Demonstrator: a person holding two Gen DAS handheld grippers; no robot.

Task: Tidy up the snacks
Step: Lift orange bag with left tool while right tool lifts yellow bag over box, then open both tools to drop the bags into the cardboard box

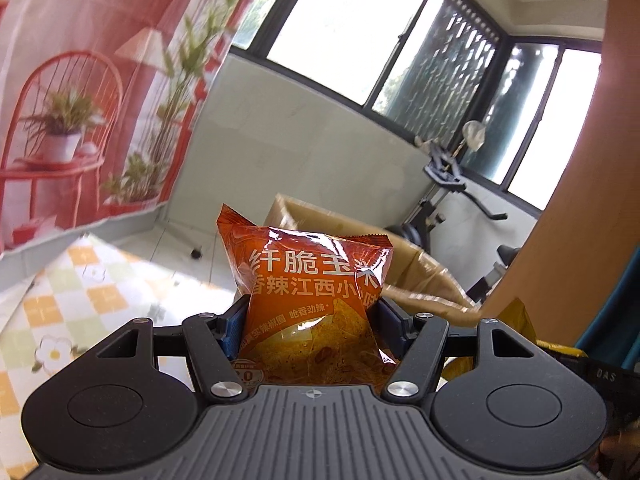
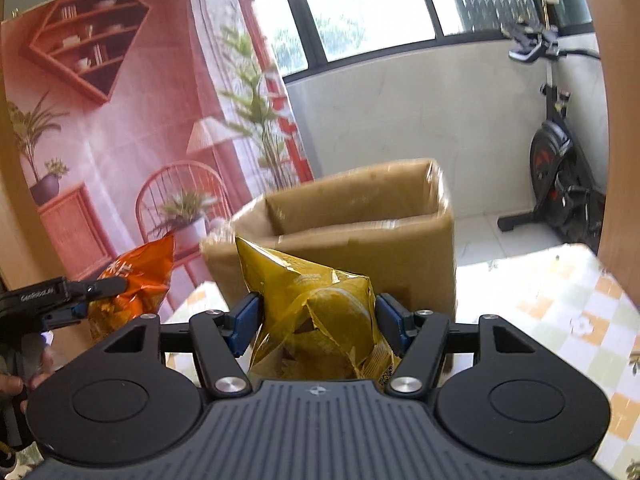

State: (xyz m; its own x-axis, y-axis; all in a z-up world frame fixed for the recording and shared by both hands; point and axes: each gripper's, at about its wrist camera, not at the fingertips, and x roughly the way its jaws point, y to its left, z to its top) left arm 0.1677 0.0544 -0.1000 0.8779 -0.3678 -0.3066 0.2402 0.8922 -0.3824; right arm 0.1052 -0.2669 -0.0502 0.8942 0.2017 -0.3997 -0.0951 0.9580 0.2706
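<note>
The left claw pinches an orange snack bag. The right claw clamps a yellow snack bag, an open cardboard box at its twelve o'clock.

orange bag printed in white with 纤脆玉米 above 香辣江西小, smaller 呛香劲辣 below, round badge marked 2.0 at its base, "DAS" on black edge at right, "GenRobot.AI" on left gripper body, yellow bag print illegible
</note>
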